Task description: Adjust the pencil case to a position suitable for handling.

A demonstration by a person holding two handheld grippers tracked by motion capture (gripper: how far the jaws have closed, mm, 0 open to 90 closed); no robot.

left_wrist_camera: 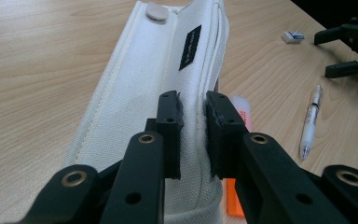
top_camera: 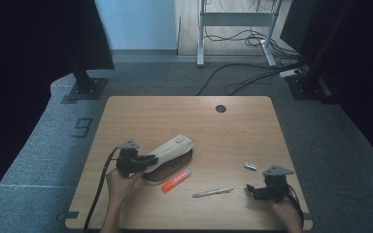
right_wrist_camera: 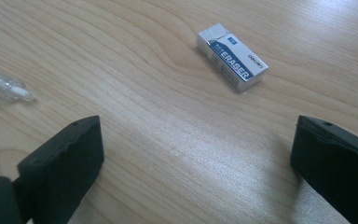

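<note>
Left hand-held gripper (left_wrist_camera: 193,135) (pinching) pencil case (left_wrist_camera: 135,98)

A light wooden counter (top_camera: 233,131) with rounded corners and a dark round cable hole (top_camera: 220,108) near its far edge stands on grey carpet (top_camera: 39,145). At the upper middle of the frame a white metal desk frame (top_camera: 235,19) rises above tangled black cables (top_camera: 252,77). Dark panels (top_camera: 90,34) on black floor stands flank both sides; the light is dim.
</note>
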